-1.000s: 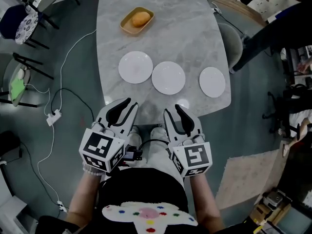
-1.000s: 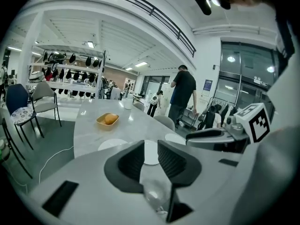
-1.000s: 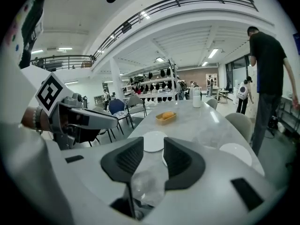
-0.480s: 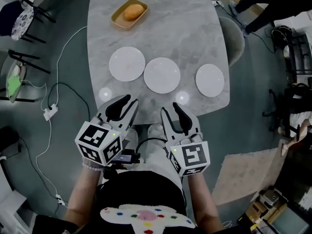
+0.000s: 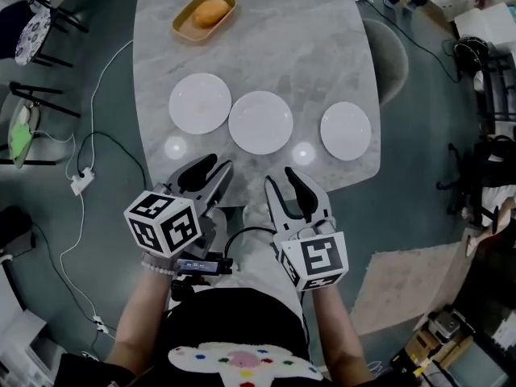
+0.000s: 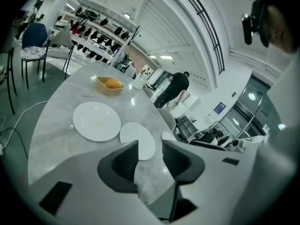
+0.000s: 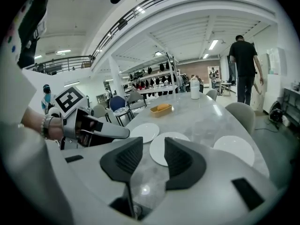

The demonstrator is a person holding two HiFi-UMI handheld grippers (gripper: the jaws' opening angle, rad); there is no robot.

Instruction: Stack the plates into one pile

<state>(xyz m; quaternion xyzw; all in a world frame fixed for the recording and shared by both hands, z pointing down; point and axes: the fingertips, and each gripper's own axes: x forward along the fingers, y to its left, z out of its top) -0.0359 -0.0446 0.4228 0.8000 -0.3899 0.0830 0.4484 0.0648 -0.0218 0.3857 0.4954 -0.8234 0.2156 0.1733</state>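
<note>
**Tools.** The left tool [image 5: 219, 168] and right tool [image 5: 280, 180] hang side by side at the near edge of the bench [image 5: 322, 47], pointing toward the plates and angled downward. The jaws of both tools are apart and opening. Nothing sits between either pair, and only bench surface shows through each gap.

**Plates.** Three white plates lie flat in a row across the near part of the bench, not stacked.
- The left plate [image 5: 200, 103] and middle plate [image 5: 260, 122] have rims just beside each other. Contact cannot be confirmed.
- The right plate [image 5: 346, 131] lies well apart from the middle plate, near the bench's right edge.

**Clearance.** Bare surface separates the tool tips from the plate row. Beyond the row, the bench is open up to a tray [image 5: 204, 14] near the far left edge. A chair [image 5: 387, 51] stands at the right edge. A cable [image 5: 105, 143] runs along the floor at left.
</note>
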